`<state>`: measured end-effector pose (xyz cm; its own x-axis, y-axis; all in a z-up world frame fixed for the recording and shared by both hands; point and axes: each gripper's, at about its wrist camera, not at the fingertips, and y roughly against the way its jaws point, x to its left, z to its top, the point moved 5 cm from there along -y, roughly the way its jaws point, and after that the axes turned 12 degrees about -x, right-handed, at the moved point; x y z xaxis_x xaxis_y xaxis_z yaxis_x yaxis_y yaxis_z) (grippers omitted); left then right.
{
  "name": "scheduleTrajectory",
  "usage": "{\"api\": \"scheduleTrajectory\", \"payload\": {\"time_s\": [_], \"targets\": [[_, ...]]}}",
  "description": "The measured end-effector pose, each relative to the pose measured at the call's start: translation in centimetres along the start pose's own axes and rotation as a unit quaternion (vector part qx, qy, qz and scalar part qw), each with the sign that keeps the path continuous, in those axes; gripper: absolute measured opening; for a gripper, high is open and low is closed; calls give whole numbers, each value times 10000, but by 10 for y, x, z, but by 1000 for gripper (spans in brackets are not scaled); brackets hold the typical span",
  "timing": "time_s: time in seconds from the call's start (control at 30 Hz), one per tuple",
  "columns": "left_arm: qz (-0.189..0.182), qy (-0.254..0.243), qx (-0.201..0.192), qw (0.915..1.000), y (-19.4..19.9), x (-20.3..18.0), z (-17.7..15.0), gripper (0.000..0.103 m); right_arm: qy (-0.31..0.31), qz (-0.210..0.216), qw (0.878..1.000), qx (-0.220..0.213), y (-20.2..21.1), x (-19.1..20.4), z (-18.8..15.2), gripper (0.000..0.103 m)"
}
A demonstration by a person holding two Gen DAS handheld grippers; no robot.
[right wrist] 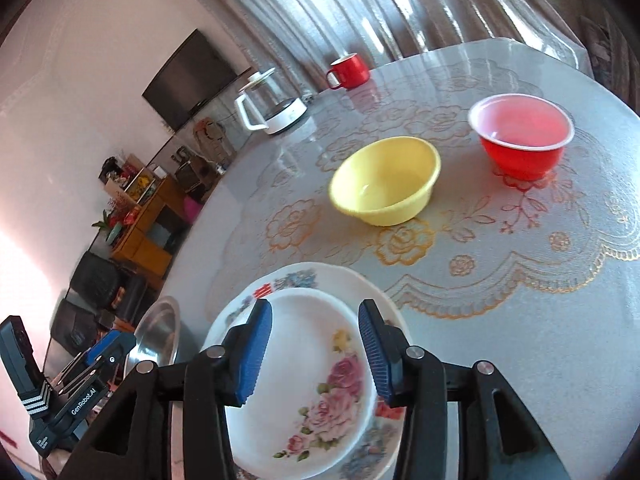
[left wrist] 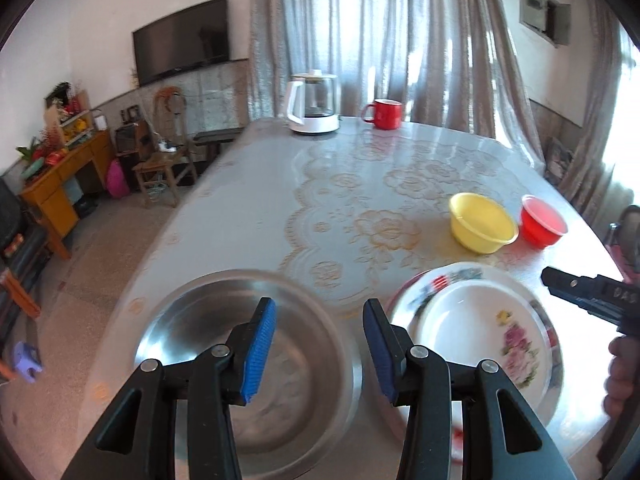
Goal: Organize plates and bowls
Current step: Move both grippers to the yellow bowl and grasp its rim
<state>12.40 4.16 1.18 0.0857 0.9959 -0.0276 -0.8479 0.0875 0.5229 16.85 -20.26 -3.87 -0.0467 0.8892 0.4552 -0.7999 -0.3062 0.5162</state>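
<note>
The left gripper (left wrist: 319,314) hangs with its jaws apart and nothing between them, over the near table (left wrist: 248,200), above a steel bowl (left wrist: 200,320). The right gripper (right wrist: 315,320) is likewise parted and empty above the stacked floral plates (right wrist: 320,380). Farther right sit a yellow bowl (right wrist: 386,180) and a red bowl (right wrist: 522,136), near each other.

The left gripper (left wrist: 320,338) points forward and down, and its two blue pads (left wrist: 259,350) stand apart with nothing between them. The right gripper (right wrist: 316,350) points down the same way, tipped a little sideways, with its pads apart too. A hand (left wrist: 622,376) holds it.
</note>
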Motion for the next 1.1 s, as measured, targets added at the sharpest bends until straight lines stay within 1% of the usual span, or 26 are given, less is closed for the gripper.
{"api": "scheduleTrajectory", "payload": {"time_s": [0.13,0.27,0.33,0.43,0.5,0.6,0.67,0.73,0.77,0.93,1.03,1.07,1.1], "targets": [[-464,126,223,9986,-24,-26,18,46,-309,-290,9990,-139,0,-33,14,45],[-710,78,351,9968,-48,-55,34,46,-424,-515,9974,-275,-3,-54,29,45],[-851,113,443,9953,-62,-68,39,46,-386,-584,9970,-344,-7,-59,38,45],[-929,168,637,9935,-86,-84,44,46,-327,-591,9969,-401,-17,-62,47,45],[-1034,313,814,9908,-103,-91,45,46,-263,-610,9970,-385,-28,-62,53,45],[-1210,466,976,9868,-124,-105,48,46,-152,-628,9974,-330,-40,-65,58,45],[-1364,561,1091,9830,-136,-114,49,46,-121,-689,9972,-254,-50,-68,61,41],[-1408,665,1181,9807,-150,-121,50,48,-167,-707,9972,-197,-58,-74,65,39],[-1429,708,1243,9793,-156,-123,50,48,-165,-728,9970,-183,-62,-76,67,37],[-1577,1028,1524,9702,-186,-136,45,48,-101,-806,9967,-63,-78,-81,70,28],[-1619,1105,1566,9680,-198,-141,43,45,-138,-756,9970,16,-86,-84,70,22],[-1646,1104,1578,9674,-201,-142,42,39,-138,-721,9973,35,-88,-84,70,19],[-1687,1092,1599,9665,-203,-144,41,37,-115,-692,9975,47,-90,-83,71,17]]}}
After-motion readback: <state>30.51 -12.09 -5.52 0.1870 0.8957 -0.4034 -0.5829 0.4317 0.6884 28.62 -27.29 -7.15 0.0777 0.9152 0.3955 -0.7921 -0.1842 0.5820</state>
